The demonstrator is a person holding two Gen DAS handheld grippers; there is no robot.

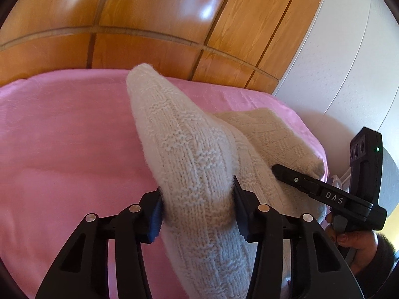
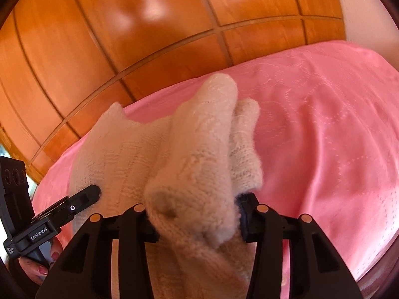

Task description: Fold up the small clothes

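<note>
**Cream wool pinched in both tools**

Cream-white knitted wool, a small chunky garment (image 1: 189, 154), fills the space between my left gripper (image 1: 198, 204) pads; the jaws pinch a bunched fold of it. From that grip a tapering piece of the knit rises ahead and slightly left of the tool, its long axis running away from the fingers, its rounded tip pointing up toward the glossy orange-brown wooden panelling (image 1: 154, 25). The rest of the garment trails back under the tool and off to its right.

My right gripper (image 2: 197, 220) also clamps the same knit (image 2: 199, 149) between its pads. Here too a tapering piece stands forward of the fingers, long axis along the tool's line, tip pointing up and away. A second shorter lobe sits just right of it, and a wider panel spreads to the left.

The garment is partly raised over the smooth pink bedspread (image 1: 62, 137), and its far panel rests on it. Each tool shows beside the other, gripped by a hand (image 1: 354, 244).
</note>
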